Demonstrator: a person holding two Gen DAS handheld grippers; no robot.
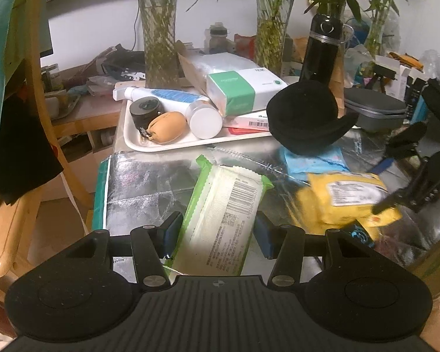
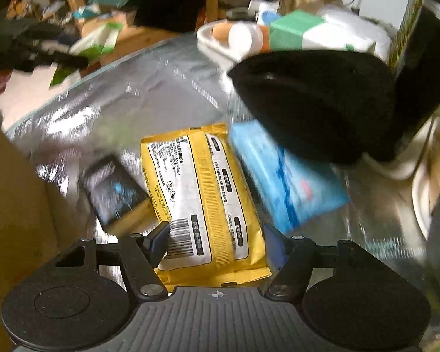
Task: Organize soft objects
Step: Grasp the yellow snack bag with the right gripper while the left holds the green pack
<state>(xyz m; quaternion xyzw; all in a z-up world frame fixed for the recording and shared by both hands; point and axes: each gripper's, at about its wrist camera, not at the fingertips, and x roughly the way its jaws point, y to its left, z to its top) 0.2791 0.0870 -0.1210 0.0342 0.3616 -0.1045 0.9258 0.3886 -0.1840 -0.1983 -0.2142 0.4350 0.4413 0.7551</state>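
While both claws work over the silver foil sheet (image 1: 149,182), each has a soft pack between its fingers. The left gripper (image 1: 217,231) stands about half open with the green-and-white wipes pack (image 1: 223,214) between its 2 blue pads; the pack's sides meet the pads, so it appears clamped, barcode face up, its far end reaching away from the claw.

The right gripper (image 2: 217,243) straddles the near end of the yellow wipes pack (image 2: 202,193). The left pad touches the pack's edge at the barcode; whether the right pad presses on it I cannot tell, as the view is blurred. No earlier view bears on this.

Positions relative to the right claw: a small dark packet (image 2: 114,187) lies just left of the yellow pack, touching it. A blue pack (image 2: 287,176) lies just right of it, and a black soft pouch (image 2: 316,102) rests partly on the blue pack, ahead and to the right.

Positions relative to the left claw: a white tray (image 1: 138,138) sits ahead, well beyond the fingertips, holding a tan pouch (image 1: 168,126), a dark round jar (image 1: 146,110), a white tube (image 1: 176,96) and a green-banded tissue pack (image 1: 237,91). The right claw's fingers enter at the far right, over the yellow pack. A black flask (image 1: 322,47) and glass vases of bamboo (image 1: 161,29) stand behind.
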